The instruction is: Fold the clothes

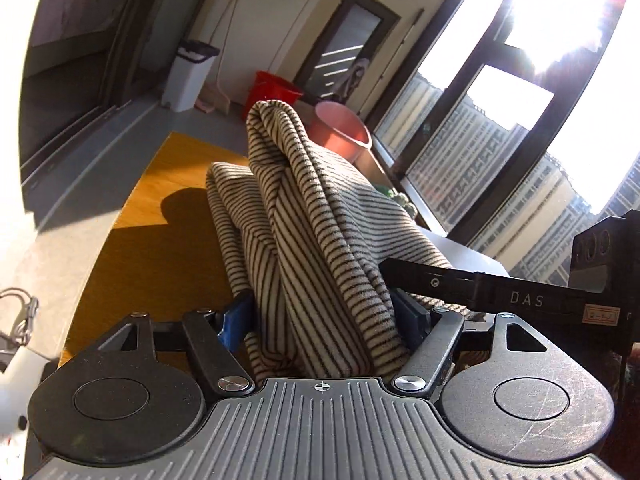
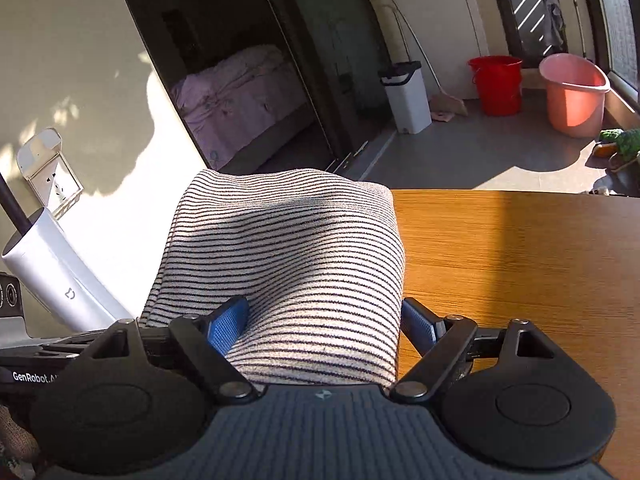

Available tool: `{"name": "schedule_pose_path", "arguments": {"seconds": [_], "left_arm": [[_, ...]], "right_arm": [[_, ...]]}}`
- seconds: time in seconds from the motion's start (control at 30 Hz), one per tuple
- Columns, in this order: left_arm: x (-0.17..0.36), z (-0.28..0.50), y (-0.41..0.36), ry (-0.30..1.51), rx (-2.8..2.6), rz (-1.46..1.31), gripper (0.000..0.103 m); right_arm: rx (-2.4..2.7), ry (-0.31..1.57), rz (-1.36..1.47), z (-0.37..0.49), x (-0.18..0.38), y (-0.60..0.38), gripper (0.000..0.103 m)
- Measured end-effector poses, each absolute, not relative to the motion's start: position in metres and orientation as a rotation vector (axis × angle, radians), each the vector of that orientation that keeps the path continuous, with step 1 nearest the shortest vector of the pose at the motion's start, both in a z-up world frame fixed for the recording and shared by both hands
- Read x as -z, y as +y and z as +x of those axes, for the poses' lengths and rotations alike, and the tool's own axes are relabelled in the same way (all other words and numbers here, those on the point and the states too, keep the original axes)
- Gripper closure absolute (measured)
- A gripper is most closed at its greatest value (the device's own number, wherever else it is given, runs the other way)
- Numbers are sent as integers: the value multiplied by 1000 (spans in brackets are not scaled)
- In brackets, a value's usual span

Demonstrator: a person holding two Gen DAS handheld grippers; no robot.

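Observation:
A cream garment with thin dark stripes [image 1: 304, 208] is bunched into a thick folded bundle over the wooden table [image 1: 160, 240]. My left gripper [image 1: 322, 316] has the bundle filling the wide gap between its blue pads, which press on it from both sides; the cloth rises in a peak ahead. A black finger [image 1: 440, 284] of the other gripper reaches into the cloth from the right. In the right wrist view the same garment [image 2: 288, 240] bulges between the pads of my right gripper [image 2: 322, 322], shut on it, above the table's [image 2: 520, 260] left edge.
On the floor beyond the table stand a red bucket [image 2: 496, 84], a pink bucket [image 2: 572, 96] and a white bin [image 2: 406, 96]. A white cylinder-shaped device [image 2: 60, 280] leans at the left. Tall windows [image 1: 500, 120] line the right side.

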State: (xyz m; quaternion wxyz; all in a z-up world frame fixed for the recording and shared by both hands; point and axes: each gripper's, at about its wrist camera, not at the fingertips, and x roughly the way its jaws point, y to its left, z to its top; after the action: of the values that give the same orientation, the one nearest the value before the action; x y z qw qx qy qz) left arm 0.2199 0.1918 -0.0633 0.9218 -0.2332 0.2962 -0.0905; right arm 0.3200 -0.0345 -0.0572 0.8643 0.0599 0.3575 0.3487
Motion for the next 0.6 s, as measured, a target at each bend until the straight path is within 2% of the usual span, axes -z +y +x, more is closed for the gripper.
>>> {"name": "schedule_pose_path", "arguments": {"seconds": [0.17, 0.6], "left_arm": [[62, 226, 196, 590, 193, -472, 23], [63, 225, 192, 584, 195, -457, 21]], "right_arm": [[-744, 740, 123, 330, 62, -33, 8], [-736, 714, 132, 332, 63, -31, 2]]}}
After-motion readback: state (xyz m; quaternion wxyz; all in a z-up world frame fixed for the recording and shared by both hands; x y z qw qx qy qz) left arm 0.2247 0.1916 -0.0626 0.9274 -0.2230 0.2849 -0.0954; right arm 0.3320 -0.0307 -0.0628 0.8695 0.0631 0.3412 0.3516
